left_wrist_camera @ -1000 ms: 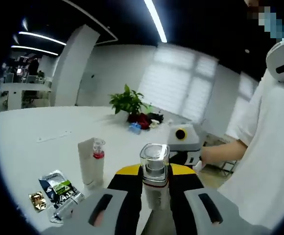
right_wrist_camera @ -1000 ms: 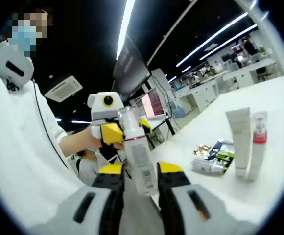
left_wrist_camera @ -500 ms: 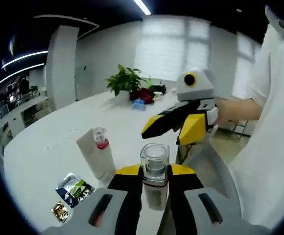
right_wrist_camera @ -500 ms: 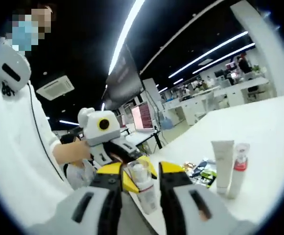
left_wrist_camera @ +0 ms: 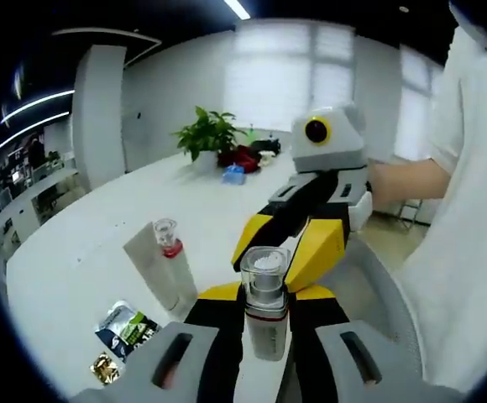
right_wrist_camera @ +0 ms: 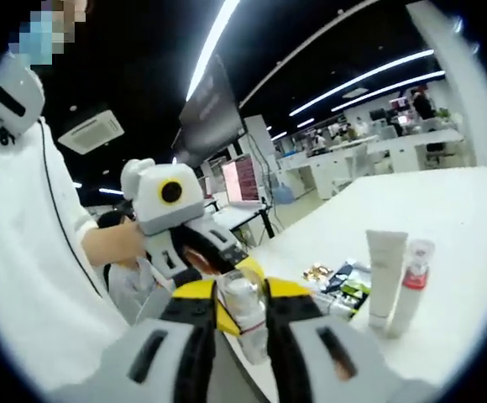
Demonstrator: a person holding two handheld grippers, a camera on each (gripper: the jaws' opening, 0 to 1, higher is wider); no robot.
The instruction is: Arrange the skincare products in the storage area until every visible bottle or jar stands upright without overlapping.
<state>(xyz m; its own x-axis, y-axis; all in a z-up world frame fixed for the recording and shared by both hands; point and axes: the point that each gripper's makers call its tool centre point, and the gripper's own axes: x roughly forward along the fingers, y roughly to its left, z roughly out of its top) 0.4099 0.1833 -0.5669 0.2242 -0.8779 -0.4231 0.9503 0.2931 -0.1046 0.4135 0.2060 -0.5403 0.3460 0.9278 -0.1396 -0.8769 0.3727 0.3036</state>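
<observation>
A bottle with a clear cap and a red collar (left_wrist_camera: 264,306) stands between my left gripper's (left_wrist_camera: 265,312) yellow-tipped jaws, which are shut on its body. My right gripper (left_wrist_camera: 287,252) comes in from the right just behind the cap, its yellow jaws spread. In the right gripper view the same bottle (right_wrist_camera: 243,315) sits between the right gripper's (right_wrist_camera: 242,304) jaw tips, with the left gripper (right_wrist_camera: 172,214) behind it. A white tube (left_wrist_camera: 153,273) and a slim red-collared bottle (left_wrist_camera: 169,242) stand upright side by side on the white table (left_wrist_camera: 67,252).
Flat sachets (left_wrist_camera: 124,327) and a gold packet (left_wrist_camera: 101,364) lie near the tube. The tube (right_wrist_camera: 384,273), slim bottle (right_wrist_camera: 411,285) and sachets (right_wrist_camera: 348,281) also appear in the right gripper view. A potted plant (left_wrist_camera: 210,138) stands at the table's far end. A person in white (left_wrist_camera: 470,218) is close by.
My right gripper let go of the bottle, drew back, and has now come close again behind its cap. The left gripper keeps holding the bottle.
</observation>
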